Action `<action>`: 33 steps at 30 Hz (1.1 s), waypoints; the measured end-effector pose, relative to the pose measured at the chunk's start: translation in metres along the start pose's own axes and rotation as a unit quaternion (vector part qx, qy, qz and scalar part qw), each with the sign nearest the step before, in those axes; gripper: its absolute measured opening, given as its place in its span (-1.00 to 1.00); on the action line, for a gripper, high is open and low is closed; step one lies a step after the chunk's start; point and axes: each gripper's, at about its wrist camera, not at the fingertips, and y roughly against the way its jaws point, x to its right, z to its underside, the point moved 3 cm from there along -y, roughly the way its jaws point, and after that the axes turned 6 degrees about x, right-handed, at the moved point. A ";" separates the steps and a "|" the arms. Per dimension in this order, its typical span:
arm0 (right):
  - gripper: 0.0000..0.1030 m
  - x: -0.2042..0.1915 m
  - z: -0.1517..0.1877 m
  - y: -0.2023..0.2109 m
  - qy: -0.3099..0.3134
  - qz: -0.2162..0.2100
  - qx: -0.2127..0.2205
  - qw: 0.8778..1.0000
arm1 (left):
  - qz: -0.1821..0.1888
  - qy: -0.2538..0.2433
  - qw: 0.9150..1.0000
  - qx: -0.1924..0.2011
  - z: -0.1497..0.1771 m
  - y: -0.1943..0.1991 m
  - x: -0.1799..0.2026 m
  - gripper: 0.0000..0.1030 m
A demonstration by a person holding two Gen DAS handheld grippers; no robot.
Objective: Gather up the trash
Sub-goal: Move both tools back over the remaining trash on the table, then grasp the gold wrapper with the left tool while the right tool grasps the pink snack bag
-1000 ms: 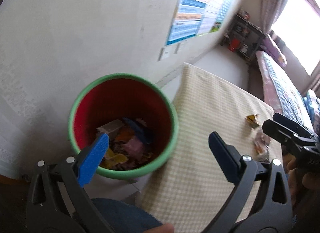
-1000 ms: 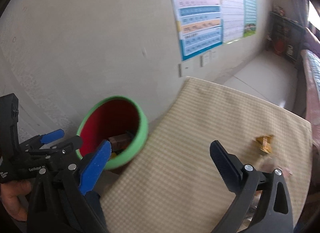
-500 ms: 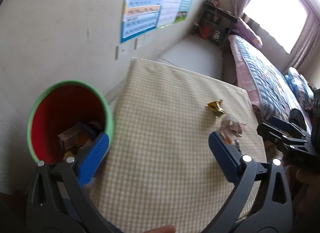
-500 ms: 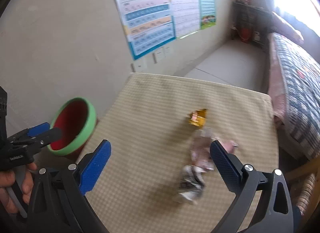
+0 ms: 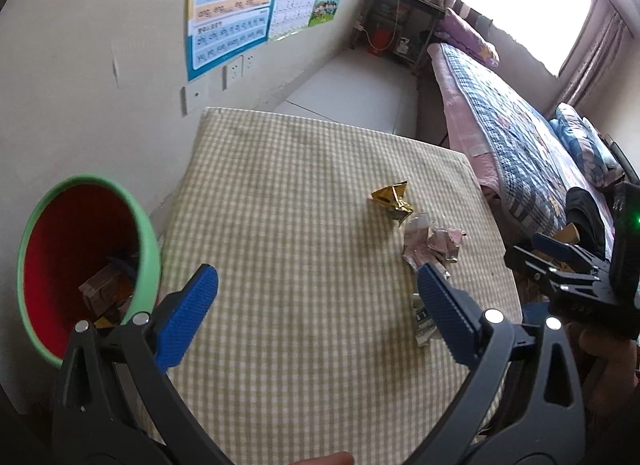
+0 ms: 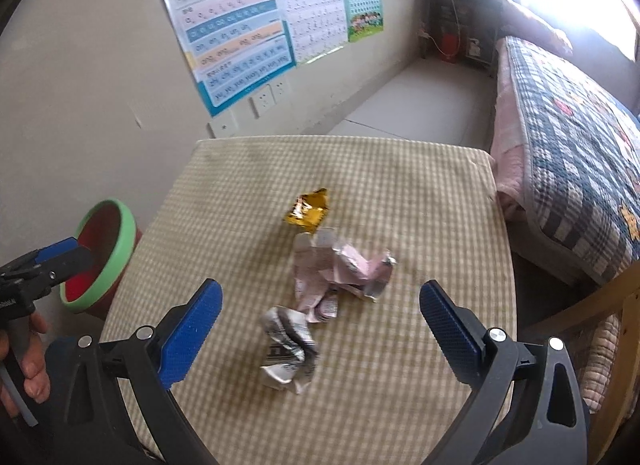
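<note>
Jaws on both grippers are spread wide with nothing between them. Left gripper (image 5: 316, 305) hangs over the near-left part of the desk with the beige checked cloth (image 5: 280, 193), and its left blue pad sits right in front of the red plastic bin with the green rim (image 5: 86, 265). That bin is off the desk's left edge, tipped toward the camera, and you can see a brownish carton and some other scraps inside it.

Right gripper (image 6: 318, 325) is over the near middle of the desk, looking down on the trash. Three bits are left out there: a crumpled gold foil wrapper (image 6: 309, 211) farthest back, a crumpled pink and white paper wad (image 6: 340, 269) just in front of it, and a scrunched silver and white wrapper (image 6: 288, 345) nearest, touching the pink wad. The silver one lies between the right gripper's pads in its view, slightly left of centre.

A bed with a blue patchwork quilt (image 6: 572, 145) runs along the right.
</note>
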 end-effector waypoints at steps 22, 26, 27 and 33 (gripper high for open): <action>0.73 0.052 0.016 -0.091 -0.060 -0.003 -0.080 0.995 | 0.061 -0.016 0.995 -0.074 -0.032 -0.132 0.057 0.89; 0.67 0.058 0.016 -0.102 -0.074 -0.012 -0.088 0.993 | 0.069 -0.013 0.993 -0.092 -0.035 -0.160 0.065 0.89; 0.67 0.058 0.017 -0.104 -0.076 -0.014 -0.090 0.993 | 0.070 -0.013 0.993 -0.095 -0.035 -0.166 0.067 0.89; 0.63 0.058 0.016 -0.113 -0.085 -0.029 -0.097 0.991 | 0.077 -0.005 0.989 -0.122 -0.033 -0.199 0.073 0.77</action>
